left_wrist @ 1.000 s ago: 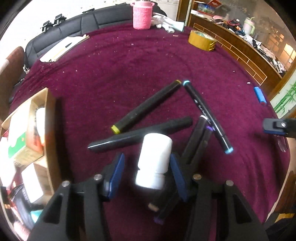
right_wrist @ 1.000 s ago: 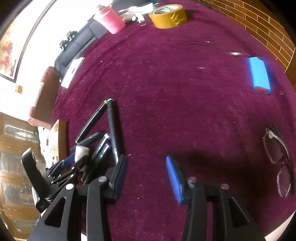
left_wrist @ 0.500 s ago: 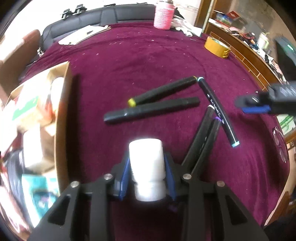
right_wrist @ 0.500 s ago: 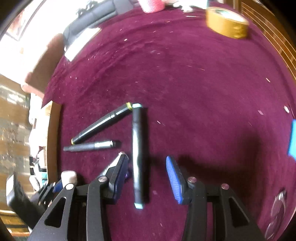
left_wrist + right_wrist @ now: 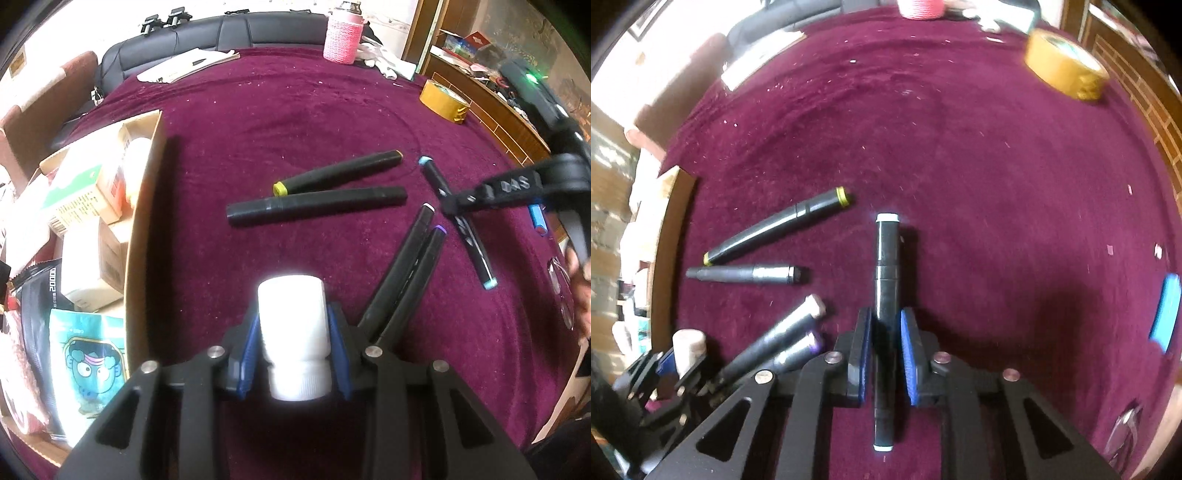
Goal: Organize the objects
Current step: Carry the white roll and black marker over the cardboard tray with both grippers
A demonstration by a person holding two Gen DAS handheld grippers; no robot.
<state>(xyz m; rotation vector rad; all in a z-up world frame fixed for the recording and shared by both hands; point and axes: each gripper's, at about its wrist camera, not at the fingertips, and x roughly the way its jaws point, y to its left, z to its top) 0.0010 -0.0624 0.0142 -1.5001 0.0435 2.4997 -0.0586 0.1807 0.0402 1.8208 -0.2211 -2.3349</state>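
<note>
- A maroon cloth covers the desk (image 5: 960,155)
- Left tool (image 5: 293,354) clamps a white bottle (image 5: 293,325) just above the cloth; right tool (image 5: 884,354) has closed narrow on a black marker (image 5: 886,266), seemingly lying on the cloth
- Beyond: four more markers (image 5: 317,205); farther, a yellow tape roll (image 5: 1065,68)

Daylight came from the far side, washing out the top left corner of both views. The white bottle (image 5: 291,325) was overexposed and glowing. Short soft shadows lay beside the markers (image 5: 886,273) on the maroon cloth (image 5: 960,166). Fisheye bending curved the edges to black corners. The right wrist view was softly blurred, perhaps from motion, most at the tape roll (image 5: 1065,70).
</note>
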